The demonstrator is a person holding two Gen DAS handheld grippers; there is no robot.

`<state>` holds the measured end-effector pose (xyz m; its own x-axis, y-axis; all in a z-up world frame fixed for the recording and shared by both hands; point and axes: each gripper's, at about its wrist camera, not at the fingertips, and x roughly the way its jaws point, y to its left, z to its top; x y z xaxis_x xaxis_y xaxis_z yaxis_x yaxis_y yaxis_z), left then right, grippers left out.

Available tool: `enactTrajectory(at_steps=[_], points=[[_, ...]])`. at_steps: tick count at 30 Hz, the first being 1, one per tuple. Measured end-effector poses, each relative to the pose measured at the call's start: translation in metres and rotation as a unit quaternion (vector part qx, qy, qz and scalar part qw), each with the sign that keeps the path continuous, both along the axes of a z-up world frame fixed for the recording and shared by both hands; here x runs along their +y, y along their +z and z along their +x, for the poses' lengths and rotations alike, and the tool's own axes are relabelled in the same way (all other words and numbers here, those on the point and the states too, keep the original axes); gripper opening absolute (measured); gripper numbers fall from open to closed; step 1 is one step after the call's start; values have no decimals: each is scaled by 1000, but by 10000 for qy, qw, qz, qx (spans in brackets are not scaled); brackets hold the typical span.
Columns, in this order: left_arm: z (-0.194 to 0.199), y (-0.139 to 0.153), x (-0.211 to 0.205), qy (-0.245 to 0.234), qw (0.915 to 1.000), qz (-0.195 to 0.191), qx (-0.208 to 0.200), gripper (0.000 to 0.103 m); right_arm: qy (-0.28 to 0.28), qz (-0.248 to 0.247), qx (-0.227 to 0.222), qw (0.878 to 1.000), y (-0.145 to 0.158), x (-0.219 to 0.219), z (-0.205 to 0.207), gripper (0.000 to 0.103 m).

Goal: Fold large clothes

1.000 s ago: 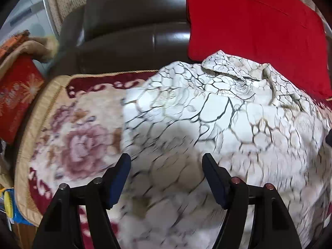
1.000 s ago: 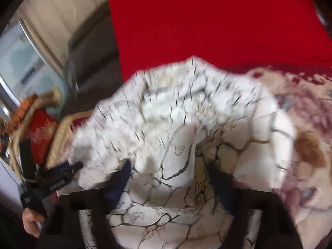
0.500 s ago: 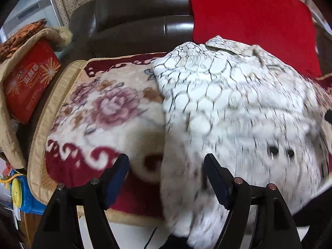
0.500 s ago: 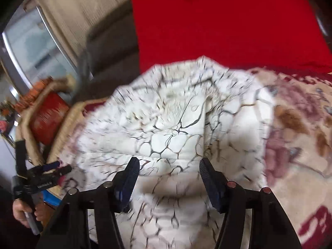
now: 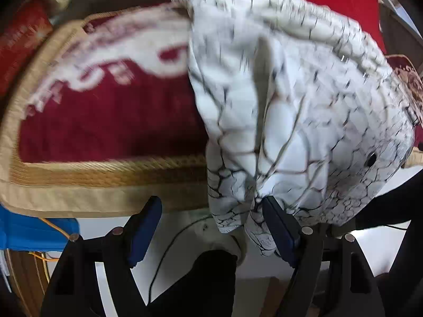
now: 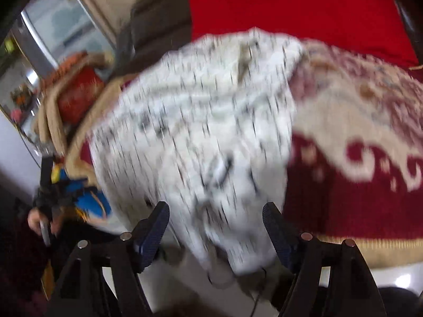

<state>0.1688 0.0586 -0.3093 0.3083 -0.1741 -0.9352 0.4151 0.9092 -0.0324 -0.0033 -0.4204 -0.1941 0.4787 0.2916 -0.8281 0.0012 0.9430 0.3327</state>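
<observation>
Your left tool (image 5: 211,227) and right tool (image 6: 215,227) have both just spread wider; each stands released, gripping nothing. The white crackle-print fabric garment (image 5: 290,111) lies bunched on the red floral sofa cover (image 5: 105,121), hem overhanging the front edge, probably positioned for you to grasp.

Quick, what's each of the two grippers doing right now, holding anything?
Left gripper: open, holding nothing; the garment hangs by one finger.
Right gripper: open, jaws just widened, garment between, not clamped.

A red floral blanket (image 5: 111,121) covers the sofa seat, the white crackle-print garment (image 5: 290,111) draped over its front edge.
</observation>
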Motion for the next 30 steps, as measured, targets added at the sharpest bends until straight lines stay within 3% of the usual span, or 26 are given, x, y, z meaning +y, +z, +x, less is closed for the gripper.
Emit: enactTrajectory(at_steps=[3,6,7,9,14,15,16,18,19,20,23,24,26,29,30], points=[[11,-13,-1,-49,9987,-373,340,79,-107,-27,566,9983,-30,-7,-7,76],[20,-14,-3,-146,9981,-534,284,79,-307,-6,913,9954,-61,-15,-9,76],[21,-14,-4,-192,9979,-573,251,75,-373,32,998,9943,-69,-16,-9,76],[23,-13,-10,-391,9956,-790,322,51,-394,3,1069,9935,-80,-13,-5,76],[20,-8,-17,-679,9913,-1077,343,27,-401,87,545,9977,-78,-3,4,76],[18,-6,-18,-692,9903,-1149,350,25,-337,62,467,9983,-77,3,5,72],[17,-4,-16,-702,9894,-1218,354,25,-234,1,392,9990,-75,9,5,56],[16,-3,-11,-692,9879,-1334,373,25,115,-219,216,9995,-67,24,2,33],[18,-4,-8,-639,9881,-1338,406,25,287,-239,83,9993,-61,30,-1,33],[21,-5,-6,-546,9890,-1303,444,32,456,-204,-30,9987,-56,35,-4,33],[32,-13,2,-264,9916,-1133,561,71,230,-328,197,9990,-63,26,0,33],[32,-15,2,-206,9922,-1084,585,77,95,-235,321,9992,-69,19,3,34],[35,-19,-2,-259,9919,-1036,684,77,-189,-119,673,9975,-81,5,7,34],[37,-23,-16,-423,9925,-910,702,77,-140,70,922,9956,-94,6,14,45],[37,-23,-19,-496,9923,-898,690,75,-87,100,938,9955,-98,9,17,67]])
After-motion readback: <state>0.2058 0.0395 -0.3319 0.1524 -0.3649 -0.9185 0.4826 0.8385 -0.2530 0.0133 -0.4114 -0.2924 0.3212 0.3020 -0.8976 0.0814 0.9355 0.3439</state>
